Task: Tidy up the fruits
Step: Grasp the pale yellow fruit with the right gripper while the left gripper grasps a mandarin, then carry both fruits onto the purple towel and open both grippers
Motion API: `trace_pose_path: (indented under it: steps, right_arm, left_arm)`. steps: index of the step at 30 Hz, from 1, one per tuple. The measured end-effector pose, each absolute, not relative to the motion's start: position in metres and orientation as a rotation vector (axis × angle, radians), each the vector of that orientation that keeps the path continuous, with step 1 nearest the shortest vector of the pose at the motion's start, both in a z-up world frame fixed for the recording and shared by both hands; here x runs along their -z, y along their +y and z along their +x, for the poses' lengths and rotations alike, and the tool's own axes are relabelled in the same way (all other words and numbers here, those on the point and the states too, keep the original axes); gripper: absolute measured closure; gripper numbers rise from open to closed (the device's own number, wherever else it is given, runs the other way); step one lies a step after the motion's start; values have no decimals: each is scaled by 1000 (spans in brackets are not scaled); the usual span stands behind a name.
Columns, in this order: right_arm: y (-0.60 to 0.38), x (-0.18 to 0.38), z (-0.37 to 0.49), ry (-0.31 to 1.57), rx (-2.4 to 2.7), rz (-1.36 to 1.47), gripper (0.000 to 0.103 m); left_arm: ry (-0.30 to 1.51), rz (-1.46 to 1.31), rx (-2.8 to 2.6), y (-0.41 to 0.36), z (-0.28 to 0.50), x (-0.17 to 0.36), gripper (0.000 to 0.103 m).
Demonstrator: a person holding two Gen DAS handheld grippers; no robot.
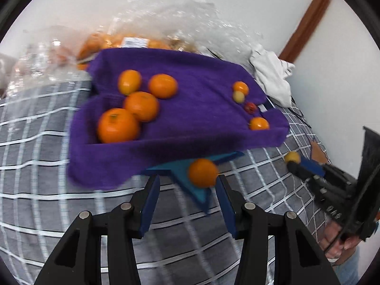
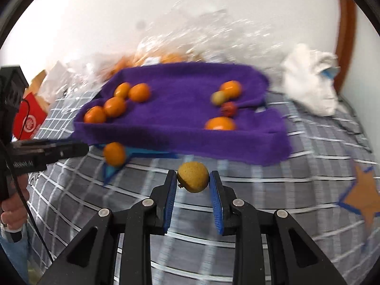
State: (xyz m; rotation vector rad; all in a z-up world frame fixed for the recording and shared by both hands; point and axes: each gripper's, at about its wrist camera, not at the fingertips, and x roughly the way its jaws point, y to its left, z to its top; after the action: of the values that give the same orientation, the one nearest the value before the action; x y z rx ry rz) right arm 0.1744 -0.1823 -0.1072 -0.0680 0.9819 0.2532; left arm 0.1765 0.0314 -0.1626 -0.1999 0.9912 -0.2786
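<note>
1. A fuzzy purple cloth tray (image 1: 180,128) sits on a grey checked bedspread (image 1: 42,166), its soft walls sagging and a low ridge splitting it into two compartments.
2. The left compartment holds four smooth, round mandarins (image 1: 140,105) bunched together; the right one holds four smaller fruits (image 2: 223,105): two orange, one pale yellow-green, one red.
3. Just outside the tray's near wall, a loose mandarin (image 1: 203,173) rests on a flat blue star cutout (image 1: 190,180).
4. The left gripper (image 1: 187,185) has its blue-padded fingers spread wide; the loose mandarin lies between the tips, right against the right finger, though I cannot tell if they touch.
5. The right gripper (image 2: 192,178) is clamped on a dull yellow, pitted small fruit (image 2: 193,177), pads pressing both sides, near the tray's front wall.
6. Only the right wrist view shows a red box (image 2: 28,118) at far left and an orange star cutout (image 2: 363,199) with a blue border, whole.
7. Behind the tray, a crinkled clear plastic bag (image 1: 133,40) holds more oranges; a rumpled white cloth (image 1: 270,71) lies to the right.
</note>
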Motion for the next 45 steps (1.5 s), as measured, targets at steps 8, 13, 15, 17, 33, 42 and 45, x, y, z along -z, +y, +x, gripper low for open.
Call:
trace_pose_path:
  steps: [8,13,15,17,33,42,45]
  right_arm:
    - [-225,96,170,969,-168,-60,75]
    - [-228,101,163,980,-172,-47,75]
    - [-227,102,162,978,-181,-44,75]
    - [-226,102,161,977,-195,-39,75]
    - [-227,91,173,952,-215,-15,75]
    - [-223,80,191,936,-202,-18,75]
    - [-222,78,201,933,-197,-23,75]
  left_arm:
    - [1030,-130,196,-2,189,184,54]
    - [1000,-121,157,-8,186,184,71]
    - [1001,-134,157,-8,186,183,71]
    - [1005,-145,159,-9,184,180,71]
    - [928,-162,105,8,168,136,71]
    - [897,-188,88,24,172,113,71]
    - [899,-179,68,30,178,110,71]
